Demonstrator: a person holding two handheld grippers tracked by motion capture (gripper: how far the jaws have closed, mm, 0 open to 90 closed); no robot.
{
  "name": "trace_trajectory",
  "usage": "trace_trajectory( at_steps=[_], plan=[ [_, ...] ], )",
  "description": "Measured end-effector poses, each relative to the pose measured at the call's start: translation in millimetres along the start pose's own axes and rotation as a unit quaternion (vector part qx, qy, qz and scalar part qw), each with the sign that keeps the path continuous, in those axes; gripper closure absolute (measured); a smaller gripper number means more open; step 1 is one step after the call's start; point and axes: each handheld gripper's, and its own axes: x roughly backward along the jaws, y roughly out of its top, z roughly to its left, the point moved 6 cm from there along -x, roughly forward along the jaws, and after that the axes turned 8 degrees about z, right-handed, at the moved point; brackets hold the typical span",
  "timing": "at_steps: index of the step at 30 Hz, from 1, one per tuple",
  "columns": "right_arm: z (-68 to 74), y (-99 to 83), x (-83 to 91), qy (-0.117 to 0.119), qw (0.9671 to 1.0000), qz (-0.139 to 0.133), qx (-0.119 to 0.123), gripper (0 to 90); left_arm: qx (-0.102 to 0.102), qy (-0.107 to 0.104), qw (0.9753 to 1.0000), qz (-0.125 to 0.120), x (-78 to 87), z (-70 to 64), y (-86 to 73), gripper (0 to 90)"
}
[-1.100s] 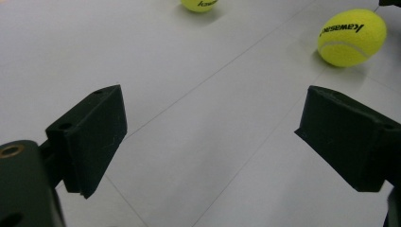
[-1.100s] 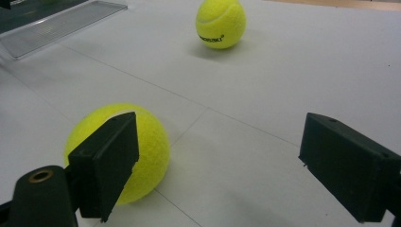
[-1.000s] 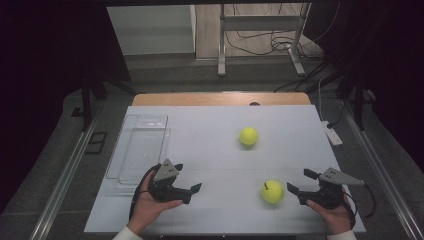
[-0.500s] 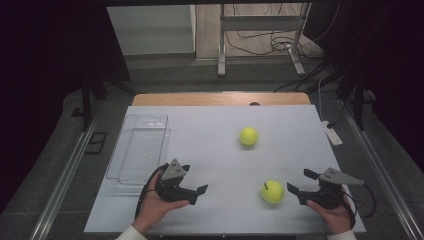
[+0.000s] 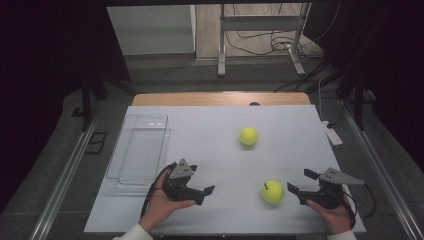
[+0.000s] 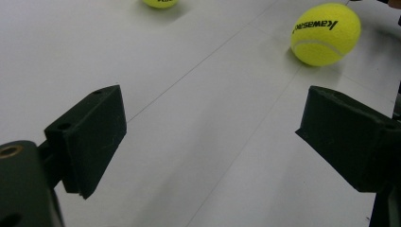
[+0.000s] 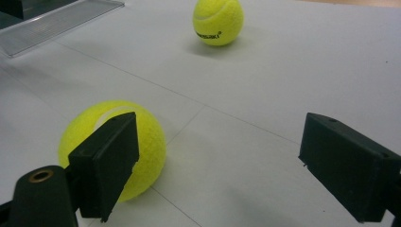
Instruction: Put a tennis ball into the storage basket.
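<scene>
Right gripper (image 5: 298,181) sits at the near right corner of the white table (image 5: 210,130), jaws spread wide and holding nothing, pointing toward the near tennis ball (image 5: 272,191), which lies just beside its tips. From the high view you can't really tell if the jaw touches the ball. The right gripper view helps a bit: the near tennis ball (image 7: 113,146) sits right behind the left-hand jaw, partly hidden by it, not between the two jaws. That view also shows the far tennis ball (image 7: 218,21) farther up the table, with black lettering on it, plus a corner of the clear tray (image 7: 56,19) at top left.

Left gripper (image 5: 207,192) is at the near left, also gaping open and empty, angled toward the right. Its own view looks across bare table, with the near tennis ball (image 6: 325,34) well ahead on the right and a sliver of the far tennis ball (image 6: 160,3) at the top edge.

The high view is the one that shows the whole layout: clear tray (image 5: 137,150) lies along the left side, far tennis ball (image 5: 248,136) is mid-table, well apart from both grippers.
</scene>
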Motion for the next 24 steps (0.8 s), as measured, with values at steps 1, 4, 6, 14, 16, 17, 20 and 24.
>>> trace_trajectory(
  at_steps=[1,4,6,14,16,17,20,24],
  plan=[
    [0.1,0.0,-0.1,0.001,1.0000,-0.001,0.000,13.2,-0.001,-0.001,1.0000,0.001,-1.0,-0.9,0.9,8.6],
    [0.0,0.1,-0.1,0.000,1.0000,-0.001,0.000,13.2,-0.002,-0.005,1.0000,0.003,-3.6,-2.6,3.1,8.6],
    [-0.2,0.1,-0.1,-0.001,1.0000,-0.001,0.000,13.2,-0.001,-0.006,1.0000,0.003,-4.4,-3.0,4.0,8.4],
    [-0.8,-0.2,-0.2,-0.003,1.0000,0.000,-0.001,13.1,-0.005,-0.015,0.9999,0.006,-11.8,-7.5,11.6,8.3],
    [-1.1,-0.1,0.1,-0.004,1.0000,-0.001,-0.002,13.2,-0.009,-0.016,0.9998,0.007,-13.5,-9.2,13.5,8.3],
    [-1.2,-0.1,0.1,-0.004,1.0000,-0.001,-0.002,13.2,-0.009,-0.018,0.9998,0.007,-14.3,-10.3,14.7,8.3],
    [-1.4,-0.2,0.1,-0.004,1.0000,-0.001,-0.002,13.2,-0.011,-0.020,0.9997,0.006,-16.1,-12.2,18.1,8.3],
    [-1.4,-0.1,0.0,-0.004,1.0000,-0.001,-0.002,13.1,-0.013,-0.022,0.9996,0.006,-18.6,-13.8,21.4,8.3]
  ],
)
